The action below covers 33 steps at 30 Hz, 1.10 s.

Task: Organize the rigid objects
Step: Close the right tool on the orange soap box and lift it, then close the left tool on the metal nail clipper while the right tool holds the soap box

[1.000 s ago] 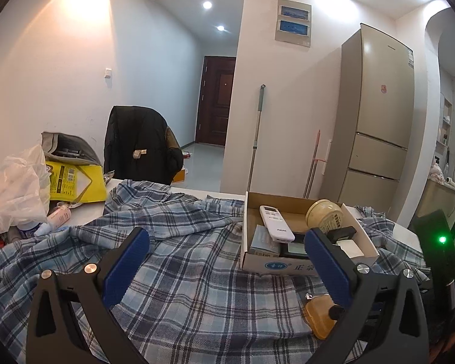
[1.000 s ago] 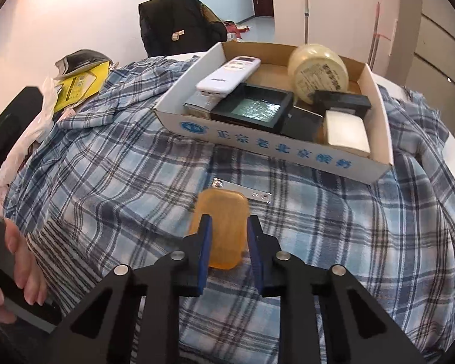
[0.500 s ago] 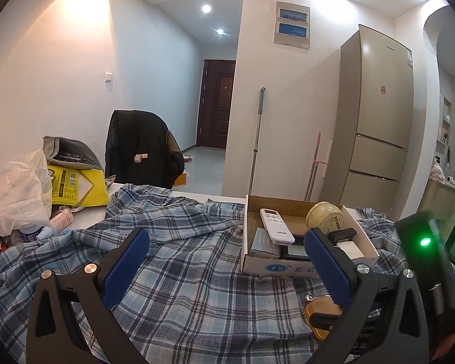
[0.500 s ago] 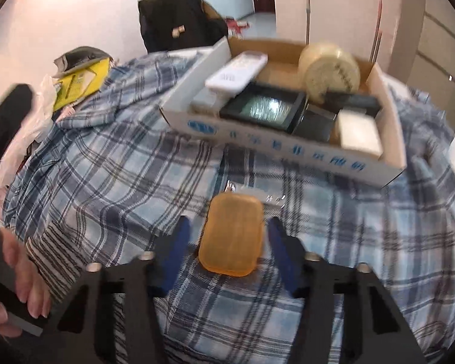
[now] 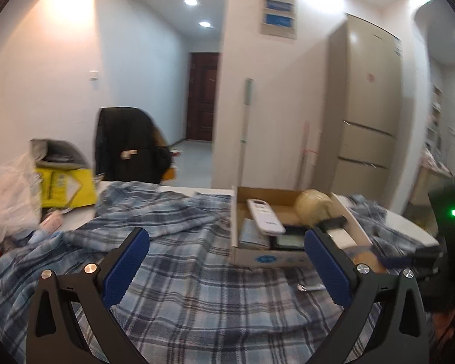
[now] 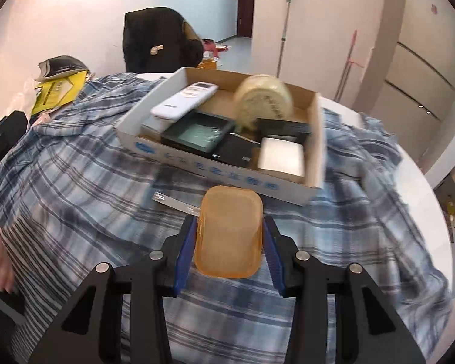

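- The right gripper (image 6: 229, 239) clamps an orange plastic lid (image 6: 229, 233), its jaws closing on both sides.
- Beyond it, a cardboard box (image 6: 314, 148) sits on the plaid cloth (image 6: 75, 188), holding a white remote (image 6: 185, 100), a round cream tub (image 6: 265, 100), a black tray (image 6: 197, 135) and a white block (image 6: 280, 156).
- A metal strip (image 6: 174, 202) lies near the lid's left edge.

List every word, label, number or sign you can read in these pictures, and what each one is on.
None reads clearly.
Cardboard box: blue round logo and a row of blue characters on the front wall, blurred.
White remote: small print, too small to read.
Round cream tub: lettering on the lid, blurred.
Yellow package: dark print, too small.
Fridge: red mark on the door, unreadable.
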### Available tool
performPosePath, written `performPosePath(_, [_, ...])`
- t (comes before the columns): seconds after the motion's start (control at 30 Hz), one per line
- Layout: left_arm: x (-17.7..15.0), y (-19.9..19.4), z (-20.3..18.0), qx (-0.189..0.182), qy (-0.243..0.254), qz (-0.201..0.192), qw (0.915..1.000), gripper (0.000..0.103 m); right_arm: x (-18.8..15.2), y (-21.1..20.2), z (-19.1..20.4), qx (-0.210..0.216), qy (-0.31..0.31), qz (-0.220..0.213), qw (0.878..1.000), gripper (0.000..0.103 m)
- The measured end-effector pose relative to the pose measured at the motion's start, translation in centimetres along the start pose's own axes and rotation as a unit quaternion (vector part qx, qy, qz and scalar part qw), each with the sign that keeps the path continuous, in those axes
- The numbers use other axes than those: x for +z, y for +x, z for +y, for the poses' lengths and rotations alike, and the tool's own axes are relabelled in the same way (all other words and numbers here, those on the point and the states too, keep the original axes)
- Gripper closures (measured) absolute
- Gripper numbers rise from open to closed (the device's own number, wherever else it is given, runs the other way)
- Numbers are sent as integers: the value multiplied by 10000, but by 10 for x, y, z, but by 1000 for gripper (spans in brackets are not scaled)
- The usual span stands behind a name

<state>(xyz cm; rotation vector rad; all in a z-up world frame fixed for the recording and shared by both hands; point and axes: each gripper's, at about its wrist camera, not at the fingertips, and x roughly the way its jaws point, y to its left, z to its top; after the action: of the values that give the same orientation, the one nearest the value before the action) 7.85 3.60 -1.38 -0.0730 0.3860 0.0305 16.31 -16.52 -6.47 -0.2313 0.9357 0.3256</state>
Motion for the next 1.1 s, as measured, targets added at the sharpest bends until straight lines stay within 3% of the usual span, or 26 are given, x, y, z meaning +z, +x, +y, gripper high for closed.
performPosePath(0.07, [1, 2, -12, -226, 374, 77, 9990, 1, -7, -6, -6, -267, -190, -142, 9994, 61])
performPosePath(0.17, [-1, 12, -32, -62, 926, 274, 9953, 9, -16, -2, -17, -196, -221, -61, 9995, 61])
performPosePath(0.2, [-2, 22, -38, -217, 1101, 524, 9923, 14, -18, 1, -22, -89, -142, -2, 9999, 61])
performPosePath(0.23, [-3, 30, -43, -447, 1218, 764, 9886, 27, -19, 5, -27, 13, -40, 50, 10000, 61])
performPosePath(0.27, [-5, 39, -48, -690, 1362, 1019, 9830, 43, -19, 8, -30, 77, 42, 77, 9999, 61])
performPosePath(0.3, [-9, 51, -58, -1048, 1686, 1369, 9705, 50, -19, 12, -31, 150, 115, 95, 9998, 61])
performPosePath(0.37, [-16, 64, -70, -1320, 2211, 1666, 9518, 64, -20, 16, -35, 347, 235, 124, 9990, 61])
performPosePath(0.4, [-20, 72, -78, -1435, 2495, 1820, 9402, 65, -22, 15, -36, 406, 271, 121, 9987, 61])
performPosePath(0.47, [-24, 82, -83, -1703, 2660, 2052, 9264, 65, -23, 13, -39, 483, 313, 76, 9983, 61])
performPosePath(0.6, [-24, 96, -90, -2093, 2692, 2322, 9110, 65, -26, 9, -40, 544, 284, 1, 9981, 61])
performPosePath(0.77, [-26, 109, -98, -2066, 2854, 2444, 9034, 65, -26, 12, -39, 665, 276, 70, 9974, 61])
performPosePath(0.9, [-35, 124, -98, -2234, 2684, 2808, 8940, 65, -26, 12, -40, 701, 278, 60, 9971, 61])
performPosePath(1.03, [-41, 131, -102, -2150, 2689, 2911, 8926, 65, -27, 14, -40, 743, 274, 105, 9968, 61])
performPosePath(1.1, [-43, 130, -104, -2093, 2710, 2855, 8951, 72, -27, 13, -40, 743, 276, 91, 9968, 61])
